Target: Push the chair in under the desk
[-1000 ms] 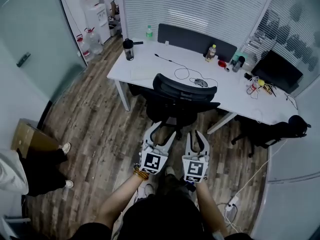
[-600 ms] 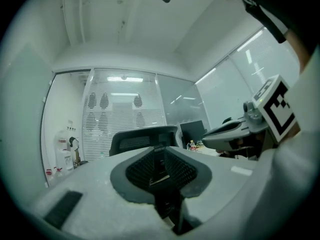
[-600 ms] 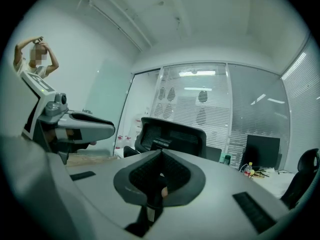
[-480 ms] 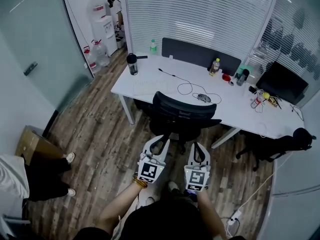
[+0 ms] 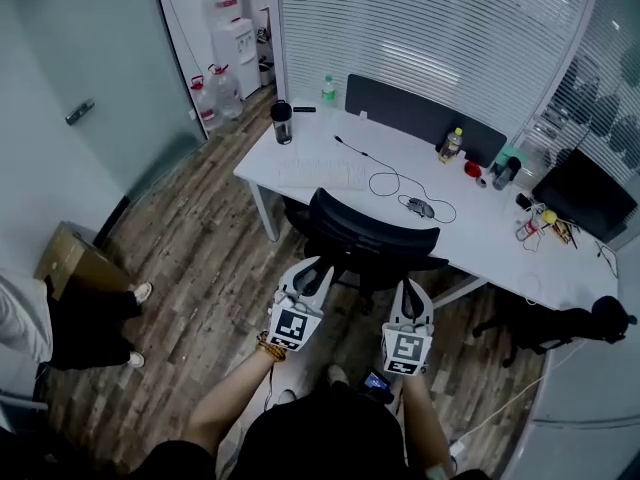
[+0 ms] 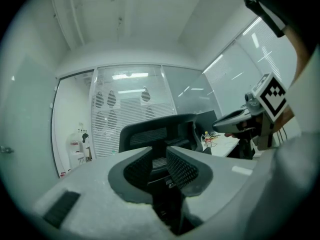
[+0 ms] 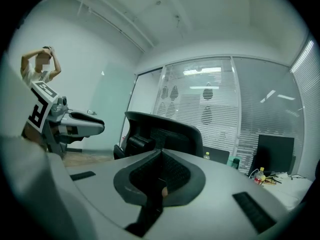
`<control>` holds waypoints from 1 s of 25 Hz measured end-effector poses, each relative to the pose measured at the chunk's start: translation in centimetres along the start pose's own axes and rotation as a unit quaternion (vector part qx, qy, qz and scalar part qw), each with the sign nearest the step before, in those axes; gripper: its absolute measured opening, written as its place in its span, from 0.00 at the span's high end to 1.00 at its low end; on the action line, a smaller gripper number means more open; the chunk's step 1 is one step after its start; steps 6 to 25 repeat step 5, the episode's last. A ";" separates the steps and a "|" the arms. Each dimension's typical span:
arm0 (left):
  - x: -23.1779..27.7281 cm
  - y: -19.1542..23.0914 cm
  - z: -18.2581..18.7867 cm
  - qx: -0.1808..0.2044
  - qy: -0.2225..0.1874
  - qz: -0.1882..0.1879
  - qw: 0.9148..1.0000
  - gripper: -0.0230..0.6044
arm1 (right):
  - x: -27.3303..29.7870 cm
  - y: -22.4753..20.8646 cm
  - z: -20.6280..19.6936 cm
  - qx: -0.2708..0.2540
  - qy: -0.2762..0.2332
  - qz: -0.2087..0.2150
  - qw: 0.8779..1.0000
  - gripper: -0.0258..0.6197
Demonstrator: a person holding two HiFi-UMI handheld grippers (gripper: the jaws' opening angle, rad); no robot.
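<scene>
Both tools have pulled shut over the last second. The right gripper (image 5: 413, 293) is fully closed now, its ribbed pads pressed together with nothing between them. The left gripper (image 5: 318, 271) snapped closed too and is already easing open again, so it shows only a narrow slit, empty, with the chair visible beyond it.

The black mesh-backed office chair (image 5: 372, 236) sits right at the near edge of the long white desk (image 5: 330, 148). Its backrest faces the person and its seat looks to reach in under the desktop. Compared with a second ago it holds much the same place against the desk, and the view has mostly just drifted.

Both grippers hang just short of the backrest, one towards each side. From the gripper views the chair stands a little ahead of the jaws, so I read no contact yet.

The meaning seems plain enough: closed jaws make blunt pushing ends, and there is no grasp to set up here. I'd say the chair is nearly home, and whatever push remains goes square into the backrest. An uneven shove could swivel it on its base.

A white keyboard (image 5: 322, 174) and a looping black cable (image 5: 385, 183) lie on the desktop behind it.
</scene>
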State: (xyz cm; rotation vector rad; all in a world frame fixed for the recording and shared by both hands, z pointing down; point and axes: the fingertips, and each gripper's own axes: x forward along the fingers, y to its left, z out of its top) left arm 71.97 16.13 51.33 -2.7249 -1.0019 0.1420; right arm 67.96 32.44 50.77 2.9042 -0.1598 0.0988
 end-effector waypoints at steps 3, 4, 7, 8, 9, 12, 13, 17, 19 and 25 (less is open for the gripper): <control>1.0 0.8 -1.7 0.011 0.024 0.006 1.000 0.83 | 0.9 -1.9 -1.1 -0.001 0.007 0.021 1.000 0.96; 1.5 1.0 -2.3 0.016 0.032 0.007 0.999 0.83 | 1.2 -2.5 -1.4 0.003 0.009 0.033 0.999 0.96; 2.0 1.3 -2.9 0.021 0.040 0.009 0.999 0.82 | 1.5 -3.2 -1.7 0.009 0.011 0.046 0.999 0.96; 2.0 1.3 -2.9 0.021 0.040 0.009 0.999 0.82 | 1.5 -3.2 -1.7 0.009 0.011 0.046 0.999 0.96; 2.0 1.3 -2.9 0.021 0.040 0.009 0.999 0.82 | 1.5 -3.2 -1.7 0.009 0.011 0.046 0.999 0.96; 2.0 1.3 -2.9 0.021 0.040 0.009 0.999 0.82 | 1.5 -3.2 -1.7 0.009 0.011 0.046 0.999 0.96; 2.0 1.3 -2.9 0.021 0.040 0.009 0.999 0.82 | 1.5 -3.2 -1.7 0.009 0.011 0.046 0.999 0.96; 2.0 1.3 -2.9 0.021 0.040 0.009 0.999 0.82 | 1.5 -3.2 -1.7 0.009 0.011 0.046 0.999 0.96; 2.0 1.3 -2.9 0.021 0.040 0.009 0.999 0.82 | 1.5 -3.2 -1.7 0.009 0.011 0.046 0.999 0.96; 2.0 1.3 -2.9 0.021 0.040 0.009 0.999 0.82 | 1.5 -3.2 -1.7 0.009 0.011 0.046 0.999 0.96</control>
